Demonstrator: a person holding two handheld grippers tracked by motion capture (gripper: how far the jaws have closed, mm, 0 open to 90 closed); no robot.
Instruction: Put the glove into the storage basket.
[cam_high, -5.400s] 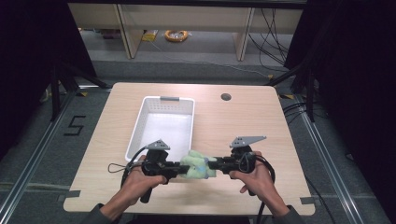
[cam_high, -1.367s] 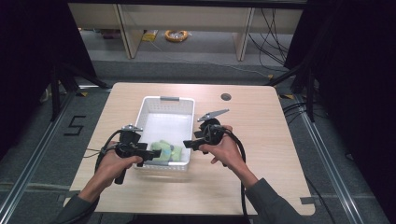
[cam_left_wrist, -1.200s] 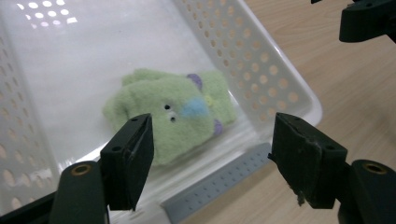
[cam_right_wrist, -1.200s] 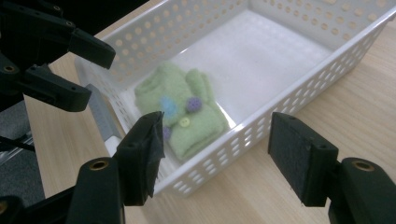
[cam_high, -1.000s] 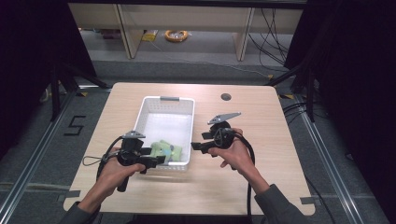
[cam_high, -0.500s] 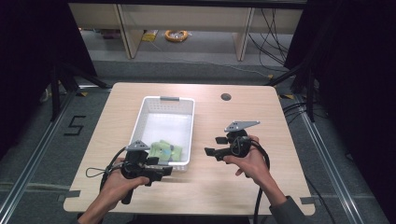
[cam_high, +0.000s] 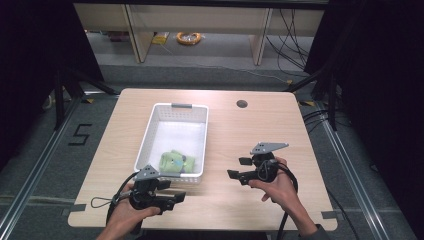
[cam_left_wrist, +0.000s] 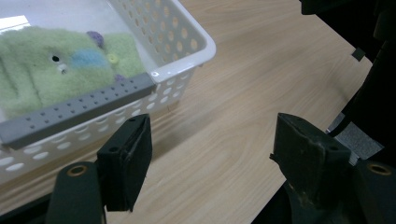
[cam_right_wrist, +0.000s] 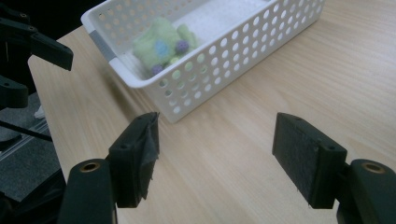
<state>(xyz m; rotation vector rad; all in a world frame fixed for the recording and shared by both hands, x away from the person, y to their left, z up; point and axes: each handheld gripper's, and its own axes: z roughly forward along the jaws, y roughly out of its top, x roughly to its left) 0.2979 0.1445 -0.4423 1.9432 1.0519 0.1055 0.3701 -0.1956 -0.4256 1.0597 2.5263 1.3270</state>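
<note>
A folded pale green fuzzy cloth with small coloured dots lies at the near end of a white perforated basket. My left gripper is open, low over the table just in front of the basket's near wall. My right gripper is open too, with nothing between its jaws, right of the basket and pointing toward it.
The wooden table has a round cable hole at the back. A grey handle strip runs along the basket's near rim. Dark floor and black frame posts surround the table.
Both grippers carried the green cloth from the table front into the basket, let it go, and drew back toward the near edge, left and right of the basket.
</note>
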